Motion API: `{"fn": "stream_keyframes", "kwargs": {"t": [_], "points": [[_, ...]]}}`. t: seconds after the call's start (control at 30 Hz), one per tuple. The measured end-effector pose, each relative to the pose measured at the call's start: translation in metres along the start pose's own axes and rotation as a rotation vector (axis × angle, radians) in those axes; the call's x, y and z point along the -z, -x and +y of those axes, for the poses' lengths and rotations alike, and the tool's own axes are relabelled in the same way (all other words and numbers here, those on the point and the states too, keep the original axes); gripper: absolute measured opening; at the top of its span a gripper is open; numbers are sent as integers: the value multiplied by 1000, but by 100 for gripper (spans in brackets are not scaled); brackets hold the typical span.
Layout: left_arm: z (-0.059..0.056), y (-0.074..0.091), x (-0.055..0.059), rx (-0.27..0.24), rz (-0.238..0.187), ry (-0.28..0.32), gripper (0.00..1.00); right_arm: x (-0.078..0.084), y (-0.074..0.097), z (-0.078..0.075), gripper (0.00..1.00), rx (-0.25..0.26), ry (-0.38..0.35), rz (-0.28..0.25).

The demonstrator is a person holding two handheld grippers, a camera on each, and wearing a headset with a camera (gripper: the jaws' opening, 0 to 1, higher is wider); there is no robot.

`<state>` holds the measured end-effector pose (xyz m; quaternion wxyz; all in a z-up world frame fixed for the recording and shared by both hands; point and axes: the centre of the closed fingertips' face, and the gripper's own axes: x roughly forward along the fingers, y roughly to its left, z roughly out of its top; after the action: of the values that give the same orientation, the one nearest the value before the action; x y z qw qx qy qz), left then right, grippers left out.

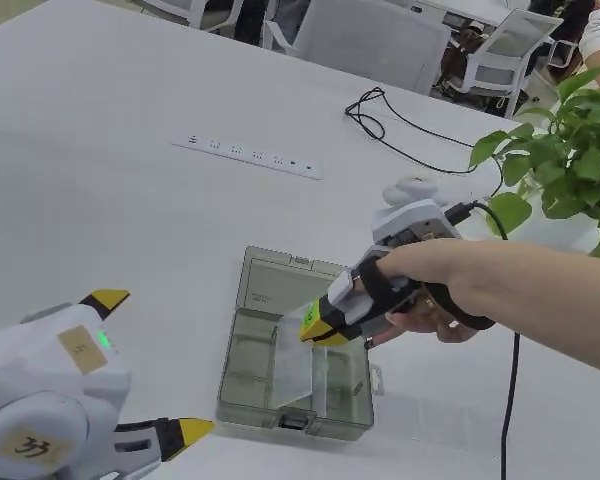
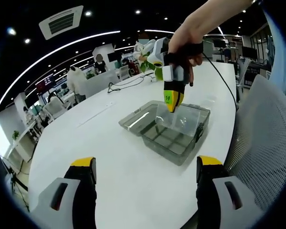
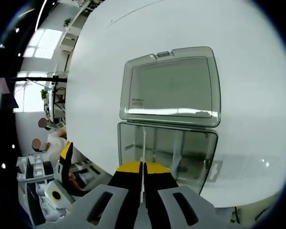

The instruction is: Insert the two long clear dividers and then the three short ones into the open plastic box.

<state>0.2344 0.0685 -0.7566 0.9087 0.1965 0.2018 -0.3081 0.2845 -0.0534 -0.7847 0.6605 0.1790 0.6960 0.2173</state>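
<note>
The open clear plastic box (image 1: 242,372) lies on the white table, its lid (image 1: 270,285) folded back on the far side. My right gripper (image 1: 316,331) hovers over the tray, shut on a clear divider (image 1: 292,372) that hangs down into the box. In the right gripper view the divider (image 3: 144,143) runs edge-on from the shut right gripper (image 3: 143,168) into the tray (image 3: 200,157). The left gripper (image 1: 148,364) stands open at the near left, apart from the box. From the left gripper view, that left gripper (image 2: 145,167) faces the box (image 2: 174,143) and the right gripper (image 2: 172,106) above it.
A white power strip (image 1: 248,156) lies on the far table, with a black cable (image 1: 400,125) to its right. A green plant (image 1: 565,160) stands at the right edge. Office chairs (image 1: 370,35) line the far side. A mesh chair (image 2: 267,143) stands beside the table.
</note>
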Motion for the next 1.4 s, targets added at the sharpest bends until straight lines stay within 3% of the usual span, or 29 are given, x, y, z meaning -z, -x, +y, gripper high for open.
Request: {"fn": "stream_keyframes", "kwargs": {"t": [1.13,1.4], "points": [[0,0,-1,-2,-4,-8,86,-1,-10,-2,2,73,53,17],[0,-1,0,-1,-2,-9,86,-2,-9,-2,2,67,47,14]]}}
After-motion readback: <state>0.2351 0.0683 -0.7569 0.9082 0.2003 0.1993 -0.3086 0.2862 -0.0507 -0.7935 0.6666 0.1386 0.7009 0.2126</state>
